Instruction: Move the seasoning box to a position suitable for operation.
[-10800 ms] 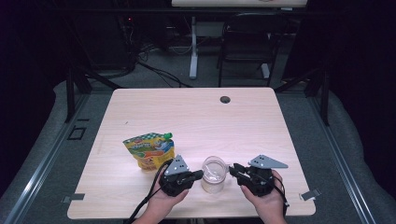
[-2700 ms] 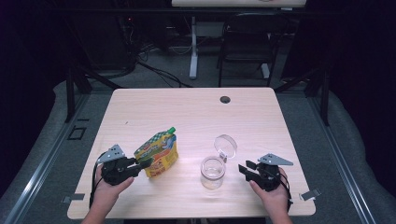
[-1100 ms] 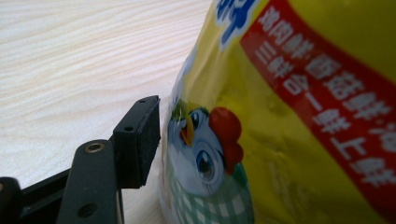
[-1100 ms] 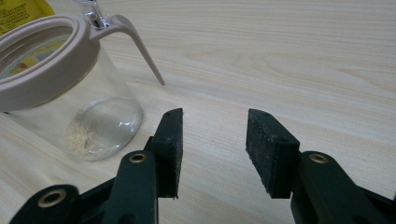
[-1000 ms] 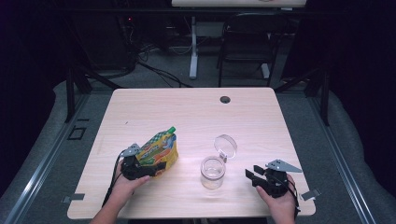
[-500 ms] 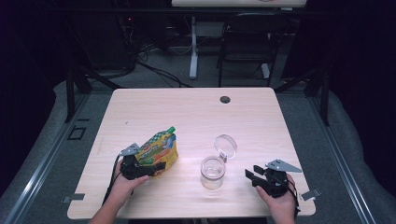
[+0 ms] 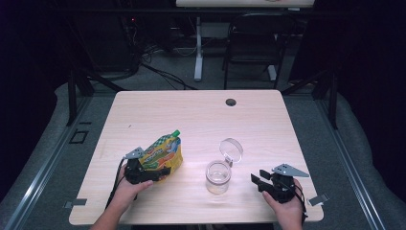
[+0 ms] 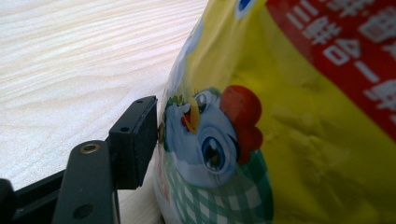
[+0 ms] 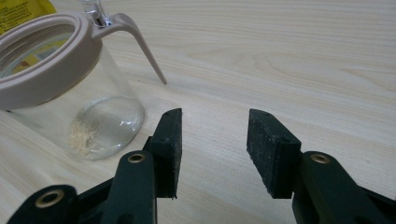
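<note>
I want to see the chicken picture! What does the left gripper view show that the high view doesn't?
Left gripper view: the cartoon chicken printed on the yellow pouch, with one black pad of the left hand-held gripper against it.

High view: the open glass jar, its flipped-up lid, the pouch's green cap, and the right hand-held gripper beside the jar with jaws apart.

Both: the yellow pouch and the wooden table.

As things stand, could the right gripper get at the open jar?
Probably yes. The right gripper sits open just beside the jar, facing it, with only bare table between them; the pouch stands on the jar's far side.
</note>
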The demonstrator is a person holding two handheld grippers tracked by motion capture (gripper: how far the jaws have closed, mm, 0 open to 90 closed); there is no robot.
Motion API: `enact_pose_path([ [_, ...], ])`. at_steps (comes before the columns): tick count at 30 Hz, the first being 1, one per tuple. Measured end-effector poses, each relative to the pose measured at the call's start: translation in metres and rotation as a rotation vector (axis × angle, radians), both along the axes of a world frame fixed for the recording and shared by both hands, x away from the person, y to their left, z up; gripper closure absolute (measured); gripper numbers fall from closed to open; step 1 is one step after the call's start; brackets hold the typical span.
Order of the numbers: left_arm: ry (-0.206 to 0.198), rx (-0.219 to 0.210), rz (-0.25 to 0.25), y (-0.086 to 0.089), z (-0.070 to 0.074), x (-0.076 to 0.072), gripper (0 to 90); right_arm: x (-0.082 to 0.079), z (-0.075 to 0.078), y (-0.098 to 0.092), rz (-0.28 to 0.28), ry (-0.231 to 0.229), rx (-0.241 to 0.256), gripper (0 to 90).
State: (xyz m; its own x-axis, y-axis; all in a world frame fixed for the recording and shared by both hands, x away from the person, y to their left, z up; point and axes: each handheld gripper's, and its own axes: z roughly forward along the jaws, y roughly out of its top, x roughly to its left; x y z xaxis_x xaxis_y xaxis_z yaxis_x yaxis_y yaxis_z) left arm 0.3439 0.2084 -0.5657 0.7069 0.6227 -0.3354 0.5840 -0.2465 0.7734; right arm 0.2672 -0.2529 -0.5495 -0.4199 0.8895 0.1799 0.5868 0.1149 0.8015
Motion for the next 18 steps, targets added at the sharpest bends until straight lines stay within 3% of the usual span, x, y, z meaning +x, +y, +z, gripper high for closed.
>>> enact_pose_path([
  [18, 0.021, 0.009, 0.005, -0.0013, -0.0066, 0.0022, 35.7, 0.0000, -0.0011, 0.0014, 0.003, 0.003, 0.008, 55.3],
])
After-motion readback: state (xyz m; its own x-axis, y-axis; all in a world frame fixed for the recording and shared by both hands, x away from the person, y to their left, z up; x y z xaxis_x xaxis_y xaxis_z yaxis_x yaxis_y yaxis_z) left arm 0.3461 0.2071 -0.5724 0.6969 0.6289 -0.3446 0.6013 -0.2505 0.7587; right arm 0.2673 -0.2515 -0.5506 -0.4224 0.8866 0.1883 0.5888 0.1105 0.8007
